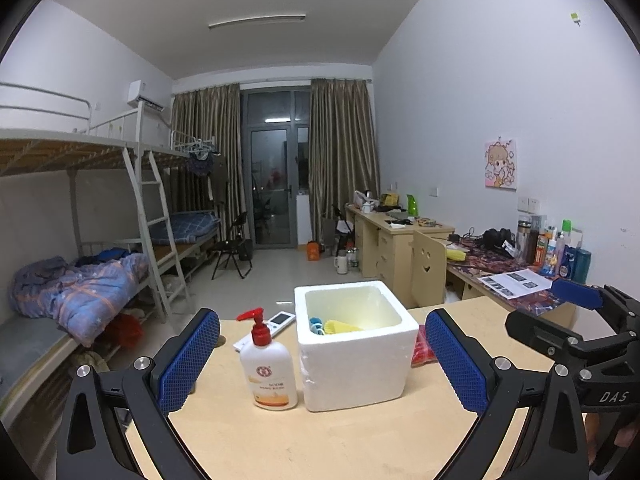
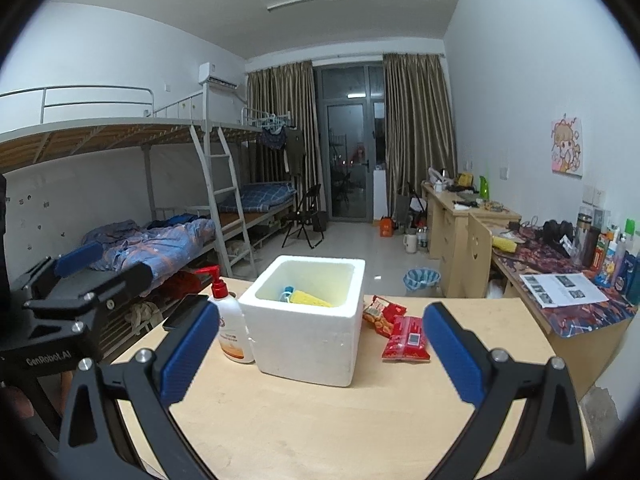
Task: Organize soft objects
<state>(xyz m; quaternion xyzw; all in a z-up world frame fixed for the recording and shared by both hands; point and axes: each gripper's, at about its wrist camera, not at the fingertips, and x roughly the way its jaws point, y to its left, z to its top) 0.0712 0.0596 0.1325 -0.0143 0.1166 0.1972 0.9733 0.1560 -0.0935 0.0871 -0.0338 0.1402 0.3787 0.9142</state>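
Right wrist view | my right gripper (image 2: pixel 316 354) jaws spread, empty | red soft snack packet (image 2: pixel 407 339) lower right of centre, nearest them | left gripper (image 1: pixel 322 360) jaws spread, empty

Foam box (image 2: pixel 308 320) sits between pump bottle (image 2: pixel 230 328) and snack packets (image 2: pixel 400 330).
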